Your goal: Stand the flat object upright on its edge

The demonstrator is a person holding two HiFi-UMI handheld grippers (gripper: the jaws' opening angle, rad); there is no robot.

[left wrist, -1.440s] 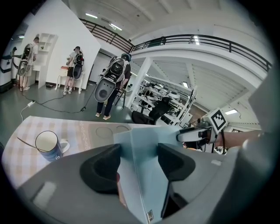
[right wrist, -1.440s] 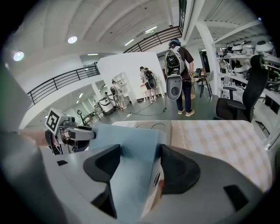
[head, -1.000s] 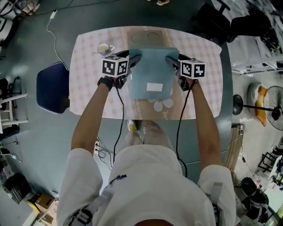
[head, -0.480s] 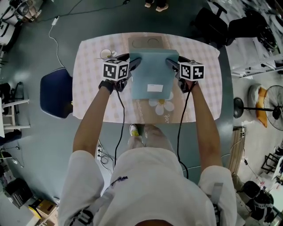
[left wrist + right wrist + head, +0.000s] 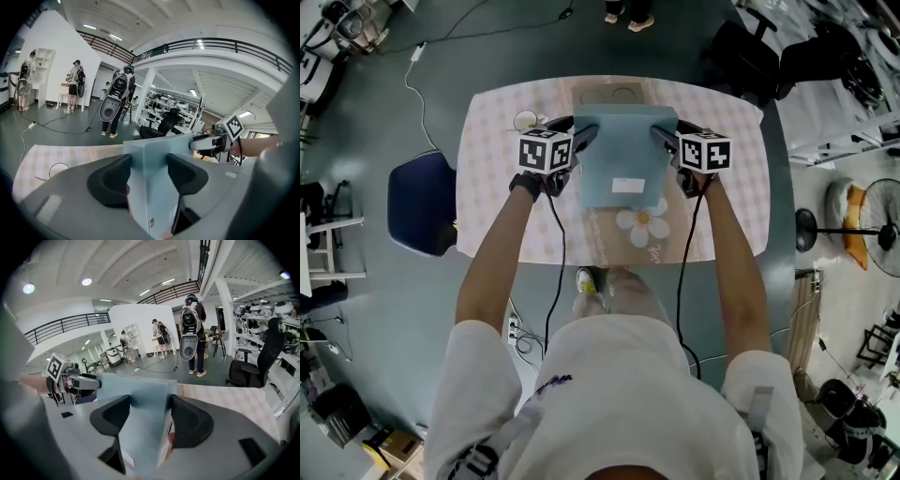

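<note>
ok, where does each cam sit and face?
Head view: on the person's head, steeply down at the table; shows both arms, left gripper and right gripper clamping the flat blue box.
Left gripper view: on the left gripper, along its jaws across the box toward the right gripper and forearm.
Right gripper view: on the right gripper, along its jaws toward the left gripper.
Shared: both gripper views see the box and the opposite gripper.
</note>
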